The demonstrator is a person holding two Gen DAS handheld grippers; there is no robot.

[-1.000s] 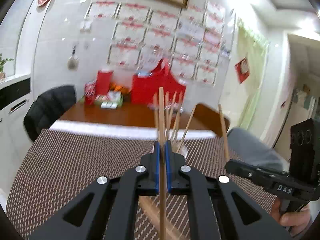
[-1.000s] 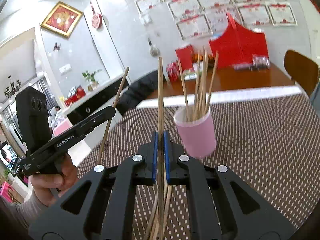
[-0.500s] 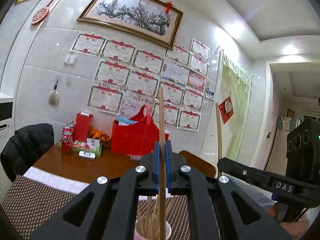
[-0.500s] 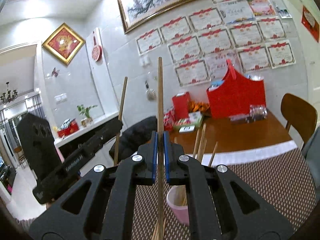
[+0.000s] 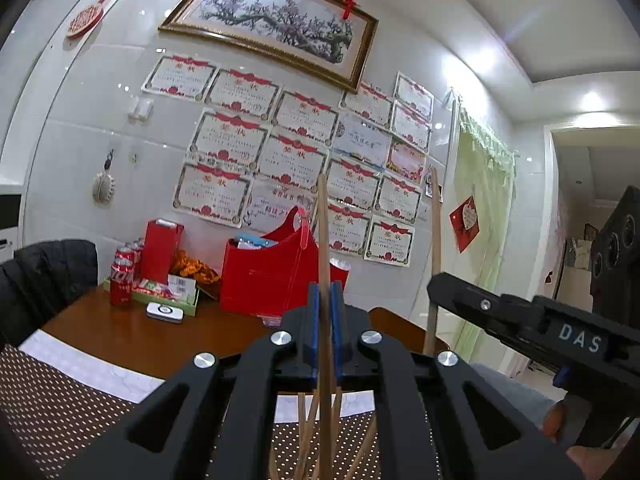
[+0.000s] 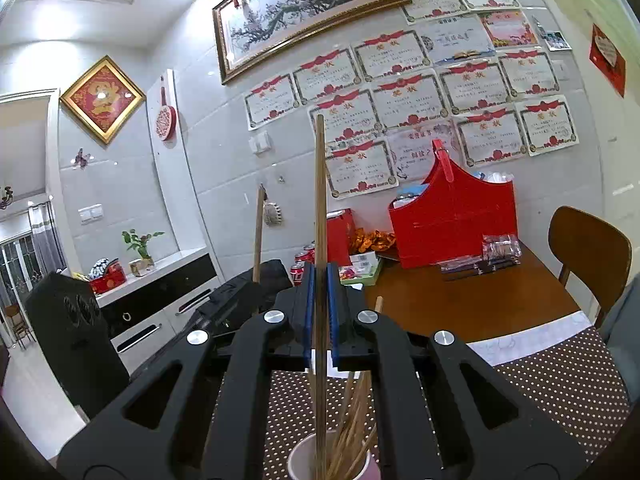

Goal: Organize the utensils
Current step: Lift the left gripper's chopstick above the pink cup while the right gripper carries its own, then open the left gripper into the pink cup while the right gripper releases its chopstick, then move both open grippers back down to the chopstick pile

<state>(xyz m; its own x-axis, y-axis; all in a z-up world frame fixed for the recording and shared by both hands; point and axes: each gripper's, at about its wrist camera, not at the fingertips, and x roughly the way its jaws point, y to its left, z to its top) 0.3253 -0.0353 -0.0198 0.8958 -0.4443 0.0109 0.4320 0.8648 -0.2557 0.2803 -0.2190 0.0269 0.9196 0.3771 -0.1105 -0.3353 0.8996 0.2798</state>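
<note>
My left gripper (image 5: 325,300) is shut on a wooden chopstick (image 5: 323,232) that stands upright, its lower end down among several chopsticks (image 5: 316,420) seen between the gripper's arms. My right gripper (image 6: 320,280) is shut on another upright chopstick (image 6: 320,184), directly over a pink cup (image 6: 298,460) holding several chopsticks (image 6: 352,412). The two grippers hang side by side above the cup. In the left wrist view the right gripper (image 5: 434,286) shows at the right with its chopstick (image 5: 436,232). The right wrist view has the left gripper (image 6: 252,286) at the left with its chopstick (image 6: 259,232).
A brown dotted mat (image 6: 560,380) covers the near part of a wooden table (image 5: 132,336). At the back stand a red basket (image 6: 452,220), cola cans (image 5: 122,280) and a red box (image 5: 162,248). A jacket-draped chair (image 5: 48,276) is left, a wooden chair (image 6: 588,252) right.
Both grippers have risen with their chopsticks and tilted up toward level. The cup has dropped from mid-frame to the bottom edge of both views, and more of the wall shows.
</note>
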